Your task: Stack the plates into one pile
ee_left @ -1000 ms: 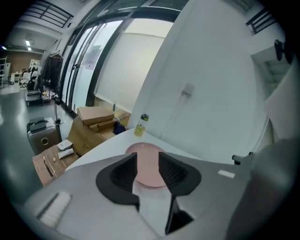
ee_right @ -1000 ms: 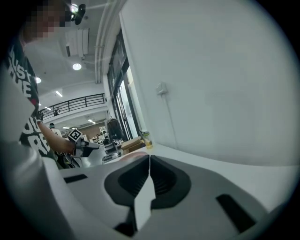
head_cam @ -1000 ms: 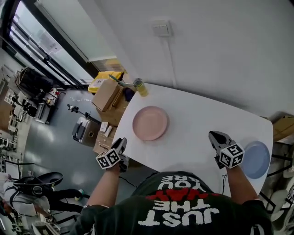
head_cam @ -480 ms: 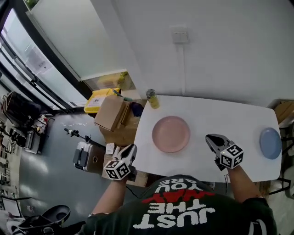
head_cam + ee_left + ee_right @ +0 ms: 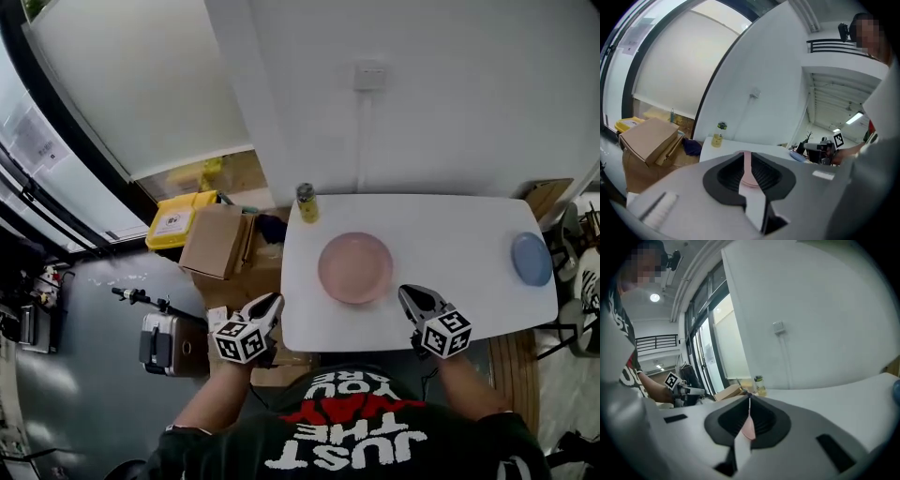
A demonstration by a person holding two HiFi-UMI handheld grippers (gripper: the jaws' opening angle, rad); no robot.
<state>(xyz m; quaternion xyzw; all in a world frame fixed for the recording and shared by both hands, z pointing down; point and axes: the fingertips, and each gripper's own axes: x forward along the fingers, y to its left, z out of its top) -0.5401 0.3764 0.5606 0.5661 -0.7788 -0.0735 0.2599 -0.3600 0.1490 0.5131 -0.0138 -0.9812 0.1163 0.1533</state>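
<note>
A pink plate (image 5: pixel 355 267) lies near the middle of the white table (image 5: pixel 450 234). Far off at the table's right end lies a blue plate (image 5: pixel 531 259). My left gripper (image 5: pixel 265 309) hovers off the table's front left corner. Its jaws have just been closing and now leave only a narrow slit with nothing in it; in the left gripper view (image 5: pixel 746 157) the pink plate (image 5: pixel 746 169) shows through that slit. My right gripper (image 5: pixel 412 298) is at the front edge, just right of the pink plate, shut and empty (image 5: pixel 749 401).
A yellow-capped bottle (image 5: pixel 307 202) stands at the table's back left corner. Cardboard boxes (image 5: pixel 214 242) and a yellow crate (image 5: pixel 175 221) sit on the floor to the left, with a grey case (image 5: pixel 172 344) nearer me. A white wall (image 5: pixel 422 112) backs the table.
Both grippers have moved left along the table's front edge. The right one has left the blue plate and come beside the pink plate. The left one is now off the table's corner.
</note>
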